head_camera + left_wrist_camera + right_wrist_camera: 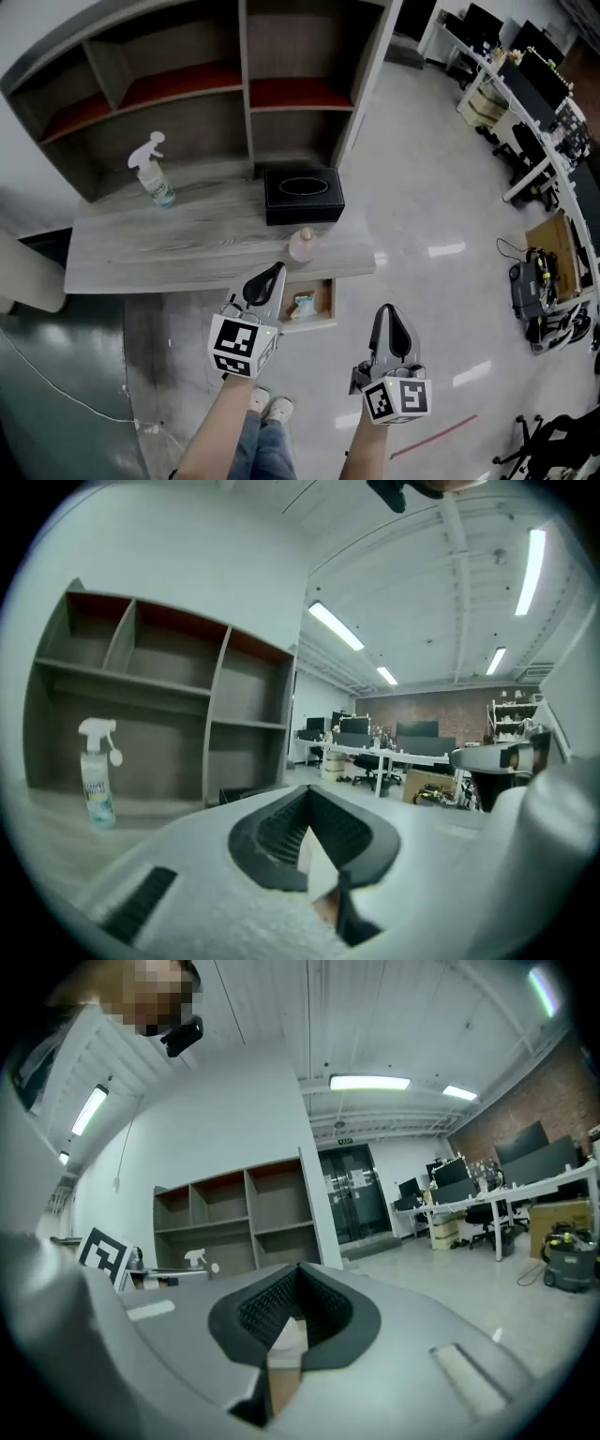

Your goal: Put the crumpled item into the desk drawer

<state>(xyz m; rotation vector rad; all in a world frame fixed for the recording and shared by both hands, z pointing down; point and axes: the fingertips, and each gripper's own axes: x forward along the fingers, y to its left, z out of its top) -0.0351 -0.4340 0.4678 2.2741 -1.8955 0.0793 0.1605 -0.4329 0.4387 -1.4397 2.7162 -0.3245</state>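
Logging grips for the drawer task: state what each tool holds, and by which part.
Nothing is held. The left tool and the right tool both have their jaws together with nothing between them; the crumpled item lies in the open drawer.

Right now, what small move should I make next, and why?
Probably nudge the drawer shut with the left gripper. A pale crumpled-looking item already lies inside the open drawer, and the left gripper, like the right gripper, is shut and empty.

You had nothing legible before you; the spray bottle (97, 789) label, at the frame's left, was too blurred to read.
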